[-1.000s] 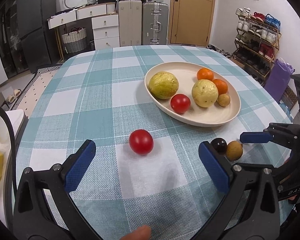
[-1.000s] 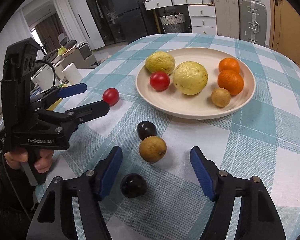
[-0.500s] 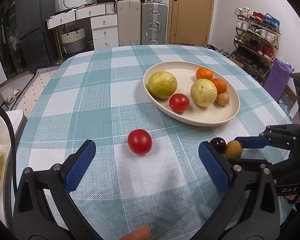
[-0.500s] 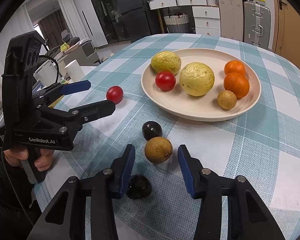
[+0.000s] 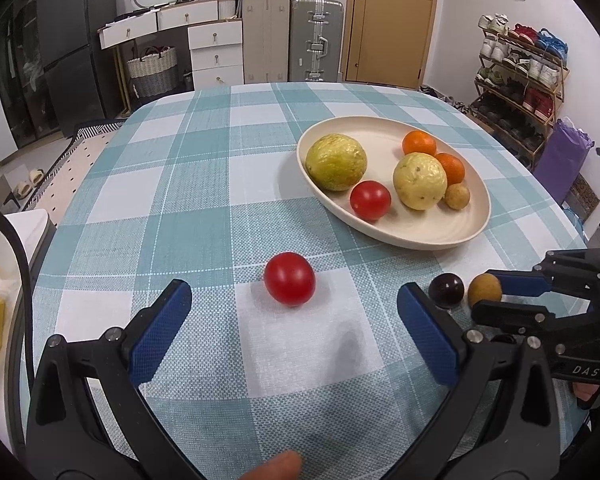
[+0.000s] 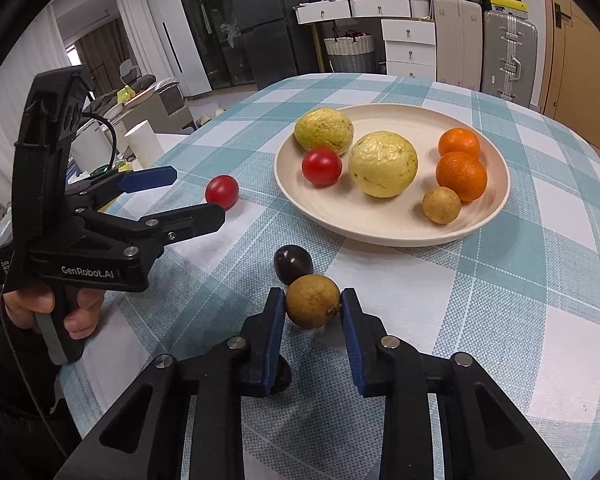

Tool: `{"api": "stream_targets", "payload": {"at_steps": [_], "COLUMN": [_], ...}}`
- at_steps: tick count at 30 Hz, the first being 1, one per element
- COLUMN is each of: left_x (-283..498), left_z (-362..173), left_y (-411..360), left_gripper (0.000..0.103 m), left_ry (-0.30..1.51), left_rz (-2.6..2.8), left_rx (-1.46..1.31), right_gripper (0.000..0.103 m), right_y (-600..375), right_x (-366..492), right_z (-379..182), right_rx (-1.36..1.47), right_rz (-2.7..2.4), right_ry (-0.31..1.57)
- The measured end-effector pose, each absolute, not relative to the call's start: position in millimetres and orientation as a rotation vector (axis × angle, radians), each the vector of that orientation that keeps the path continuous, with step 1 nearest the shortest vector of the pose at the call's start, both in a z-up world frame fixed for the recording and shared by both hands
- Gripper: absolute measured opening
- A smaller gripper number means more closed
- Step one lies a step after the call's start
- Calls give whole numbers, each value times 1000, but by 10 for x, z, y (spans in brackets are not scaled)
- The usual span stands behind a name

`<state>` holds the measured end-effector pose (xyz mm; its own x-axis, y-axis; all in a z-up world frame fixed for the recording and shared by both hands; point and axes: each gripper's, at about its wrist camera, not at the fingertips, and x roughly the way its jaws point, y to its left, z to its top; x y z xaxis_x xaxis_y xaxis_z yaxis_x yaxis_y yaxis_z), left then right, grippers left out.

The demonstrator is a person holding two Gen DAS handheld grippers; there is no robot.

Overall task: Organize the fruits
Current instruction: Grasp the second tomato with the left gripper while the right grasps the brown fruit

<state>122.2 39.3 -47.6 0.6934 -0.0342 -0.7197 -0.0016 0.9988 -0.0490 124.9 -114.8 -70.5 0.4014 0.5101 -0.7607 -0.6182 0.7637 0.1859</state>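
The right hand-held gripper [image 6: 313,307] has just been closing and now pinches the brown fruit [image 6: 313,306] on the surface [image 6: 500,320], beside a dark plum [image 6: 293,264]. Next, lift it to the plate [image 6: 380,228] (left hand-held gripper [image 5: 296,324] spread, idle).

The right gripper [image 6: 313,312] has just been closing; its blue pads, well apart a second ago, now press both sides of the round brown fruit [image 6: 313,306] on the teal checked tablecloth [image 6: 500,320].
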Motion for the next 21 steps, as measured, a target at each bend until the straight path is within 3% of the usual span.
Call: {"api": "stream_targets", "payload": {"at_steps": [6, 10, 16, 21], "left_x": [1310, 1392, 1463, 1484], "left_z": [-533, -569, -624, -639], "left_y": [470, 503, 511, 435], "left_gripper": [102, 92, 59, 37], "left_ry": [831, 851, 883, 895], "left_rz": [13, 35, 7, -19], "left_rx": [-76, -84, -98, -69], "right_gripper": [29, 29, 29, 29], "right_y": [-1246, -1284, -1358, -1403], "right_x": [1302, 1319, 1330, 1344], "right_z": [-677, -667, -651, -645], "right_rx": [-105, -102, -94, -82], "right_rz": [692, 687, 676, 668], "right_ry": [902, 898, 893, 893]}}
